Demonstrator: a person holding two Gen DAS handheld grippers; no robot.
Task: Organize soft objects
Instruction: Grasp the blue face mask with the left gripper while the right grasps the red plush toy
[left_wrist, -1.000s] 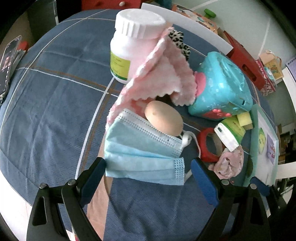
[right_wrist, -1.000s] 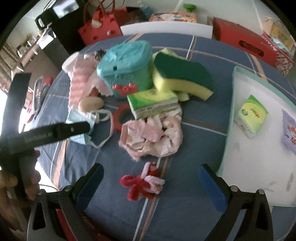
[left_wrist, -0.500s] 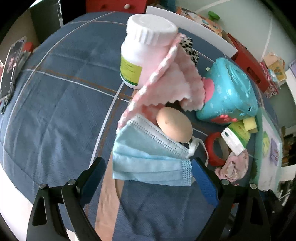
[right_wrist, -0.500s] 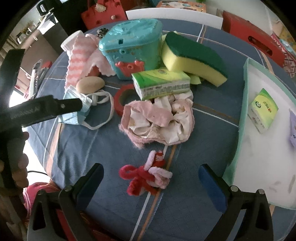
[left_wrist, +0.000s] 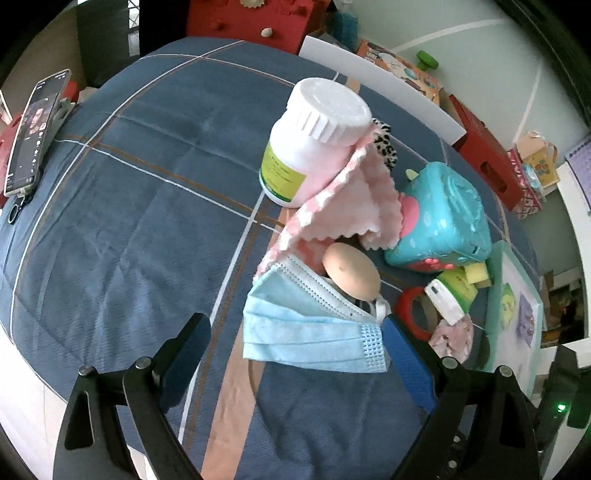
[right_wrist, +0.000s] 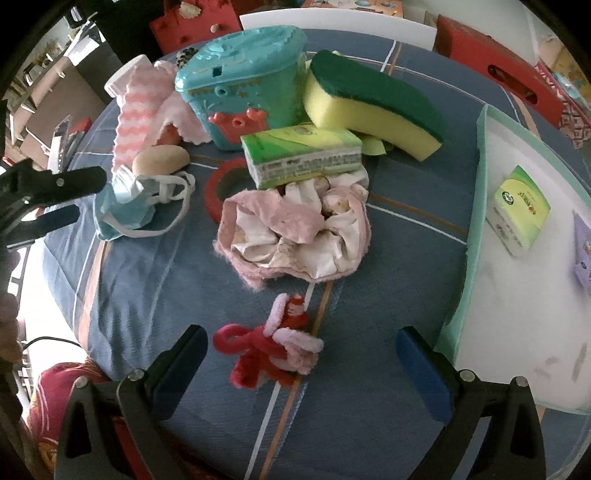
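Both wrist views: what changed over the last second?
Both grippers advanced. The left gripper, open, closed in on the blue face mask, which now sits between its fingers, ungrasped. The right gripper, open, moved onto the red-and-pink pipe-cleaner bundle. Nothing was grasped or released; the objects stayed put.

no lettering is legible: print on the green tissue pack (right_wrist: 301, 157), the white bottle's label (left_wrist: 282, 177) and the tray's small pack (right_wrist: 519, 208) is too blurred.
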